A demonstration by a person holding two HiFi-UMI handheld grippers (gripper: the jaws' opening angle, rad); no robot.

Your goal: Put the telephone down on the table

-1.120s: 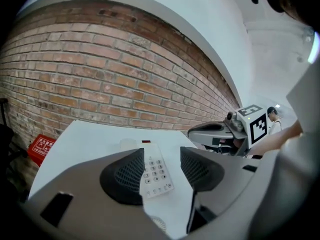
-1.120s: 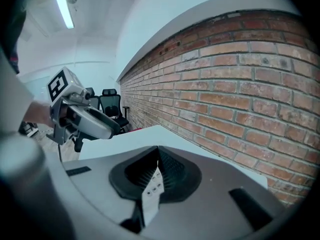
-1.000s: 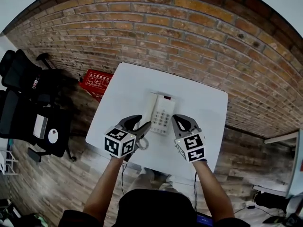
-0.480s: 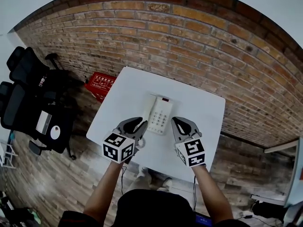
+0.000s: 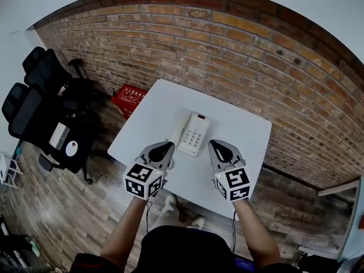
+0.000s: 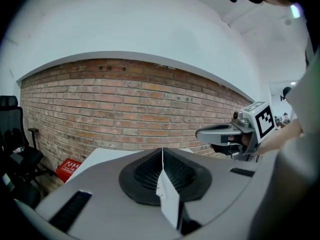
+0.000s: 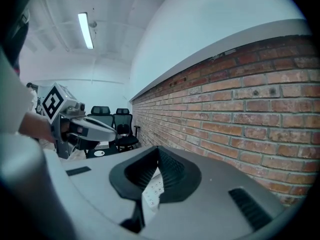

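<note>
we see the telephone (image 5: 192,134) lying flat on the white table (image 5: 244,135), keypad up, with its handset along its left side. nothing holds it. it sits near the middle of the tabletop, just beyond the tips of both grippers and between them.

the left gripper (image 5: 169,147) hovers above the near part of the table, apart from the telephone. its jaws have just been closing and in the left gripper view they meet in a thin seam with nothing between them. the right gripper (image 5: 212,144) hovers level with it on the other side. in the right gripper view its jaws are pressed together too, gripping nothing, and a bit of the keypad shows through the opening below them. each gripper shows in the other's view, off to the side and near, but they do not touch. each gripper's marker cube faces up at us in the head view.

behind the table runs a brick wall (image 5: 239,44). a red box (image 5: 131,97) lies on the floor by the table's far left corner, at the foot of the wall. black office chairs (image 5: 42,110) stand well apart from the table on the left.
</note>
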